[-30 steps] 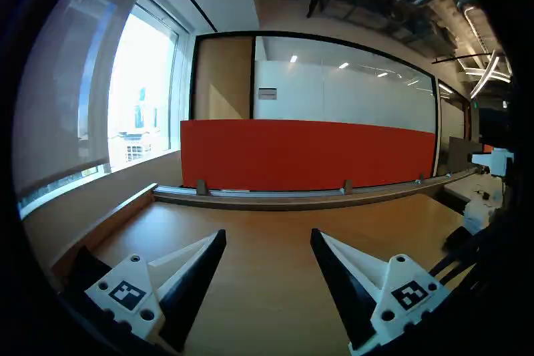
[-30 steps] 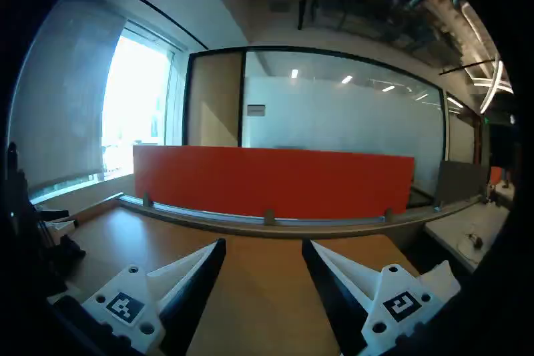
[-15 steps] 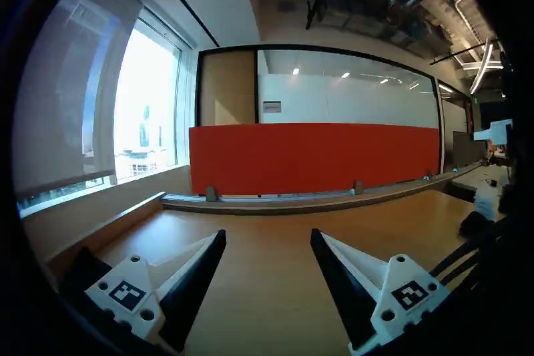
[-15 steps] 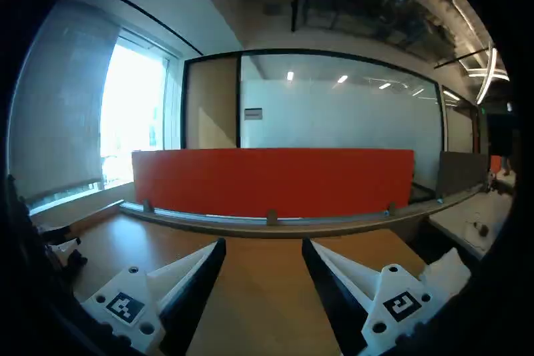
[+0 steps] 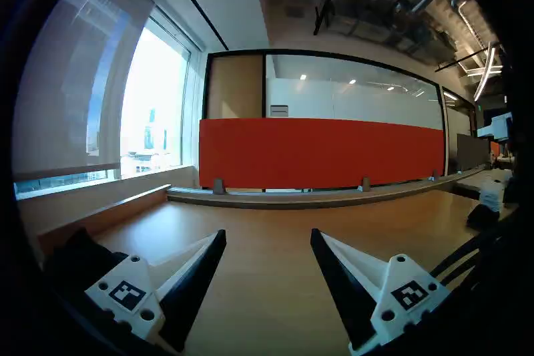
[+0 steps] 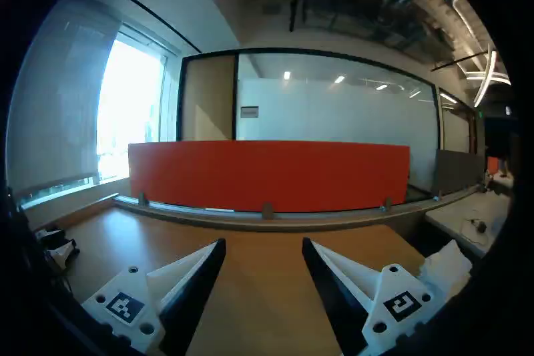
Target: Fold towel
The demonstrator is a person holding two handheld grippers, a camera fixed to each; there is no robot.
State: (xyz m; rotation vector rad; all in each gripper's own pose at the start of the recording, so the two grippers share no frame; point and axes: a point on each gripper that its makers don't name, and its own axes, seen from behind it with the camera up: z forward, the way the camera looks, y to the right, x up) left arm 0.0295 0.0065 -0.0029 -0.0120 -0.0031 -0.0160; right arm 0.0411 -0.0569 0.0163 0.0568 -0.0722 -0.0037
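Observation:
My left gripper (image 5: 267, 249) hangs open over a wooden desk (image 5: 267, 289), with nothing between its black-and-white fingers (image 5: 193, 276). My right gripper (image 6: 263, 256) is open too, above the same desk (image 6: 260, 302), and holds nothing. Behind its right finger, at the lower right, lies a white crumpled piece (image 6: 448, 264); I cannot tell whether it is the towel. The other gripper (image 5: 490, 199) is at the far right edge of the left gripper view. It is a dark and white shape (image 6: 53, 250) at the far left of the right gripper view.
An orange divider panel (image 5: 320, 153) on a metal rail closes the desk's far edge. A bright window (image 5: 150, 115) and a wooden sill run along the left. Behind the panel stands a glass wall (image 6: 334, 109). A second white desk (image 6: 467, 219) lies to the right.
Both views have shifted slightly: in the left gripper view the orange panel has slid right and the desk looks flatter. Both grippers have stayed open and have taken hold of nothing.

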